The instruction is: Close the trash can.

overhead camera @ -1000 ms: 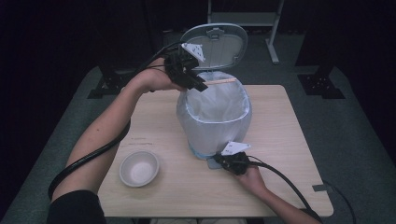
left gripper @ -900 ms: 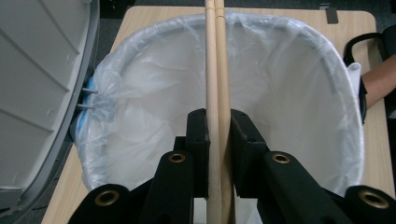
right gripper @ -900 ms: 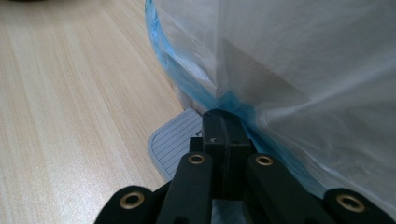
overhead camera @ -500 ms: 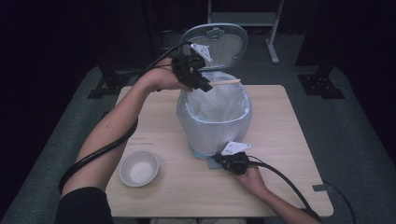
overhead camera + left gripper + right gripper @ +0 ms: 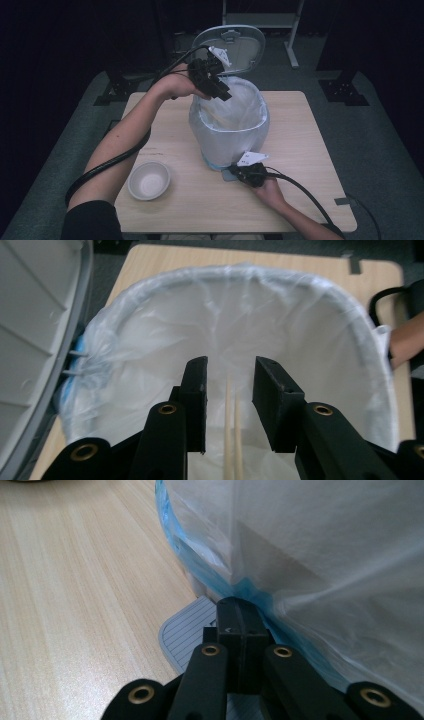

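Now, starting at the left, a white bowl (image 5: pixel 149 180) sits on the wooden table (image 5: pixel 310 150), well to the left of the right gripper and far below the raised left one. Up we go to the left gripper (image 5: pixel 216 86), held over the near-left rim of the pedal bin (image 5: pixel 230 131), its jaws pointing down into the opening. From the left gripper view its jaws stand parted, a clear gap between them, and a pair of chopsticks (image 5: pixel 233 440) lies in that gap, running straight down into the white bag liner (image 5: pixel 300 340); the sticks look free of both jaws, touching neither. Left of those jaws in that view rises the grey lid (image 5: pixel 35 330), swung open and standing behind the bin. Moving right and down, the right gripper (image 5: pixel 239 172) is low at the bin's front foot, just below the bulging liner. In the right gripper view its jaws are pressed fully together, nothing between them, tips resting on the ribbed grey pedal (image 5: pixel 187 627) where the blue edge of the liner hangs just above. To the right of that gripper, its black cable (image 5: pixel 300 192) trails across the table toward the near edge.
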The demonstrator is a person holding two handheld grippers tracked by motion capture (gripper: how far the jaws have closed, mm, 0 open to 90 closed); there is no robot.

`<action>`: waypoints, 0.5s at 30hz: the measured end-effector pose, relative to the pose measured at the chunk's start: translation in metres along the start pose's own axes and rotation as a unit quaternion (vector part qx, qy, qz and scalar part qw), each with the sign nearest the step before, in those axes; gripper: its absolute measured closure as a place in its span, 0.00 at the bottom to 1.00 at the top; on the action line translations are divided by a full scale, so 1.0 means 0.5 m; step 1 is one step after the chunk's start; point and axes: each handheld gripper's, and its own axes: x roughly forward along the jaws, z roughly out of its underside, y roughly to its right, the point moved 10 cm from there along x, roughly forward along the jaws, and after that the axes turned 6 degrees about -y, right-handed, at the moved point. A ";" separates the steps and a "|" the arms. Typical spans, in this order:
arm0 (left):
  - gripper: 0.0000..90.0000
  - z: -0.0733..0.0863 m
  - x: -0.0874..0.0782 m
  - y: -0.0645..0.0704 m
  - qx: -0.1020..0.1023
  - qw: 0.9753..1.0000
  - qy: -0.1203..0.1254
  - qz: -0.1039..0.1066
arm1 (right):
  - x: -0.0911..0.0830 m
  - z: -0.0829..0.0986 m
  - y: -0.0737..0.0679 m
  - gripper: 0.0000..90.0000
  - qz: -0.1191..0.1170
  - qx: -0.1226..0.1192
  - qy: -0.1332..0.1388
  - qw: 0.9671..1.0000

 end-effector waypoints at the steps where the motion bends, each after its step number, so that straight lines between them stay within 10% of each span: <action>1: 0.74 0.000 -0.002 0.002 0.002 1.000 0.001 0.000 | 0.000 0.000 0.000 1.00 -0.001 0.002 0.000 1.000; 15: 0.72 0.010 -0.035 0.036 0.007 0.999 0.038 0.019 | 0.000 0.000 0.000 1.00 0.000 0.001 0.000 1.000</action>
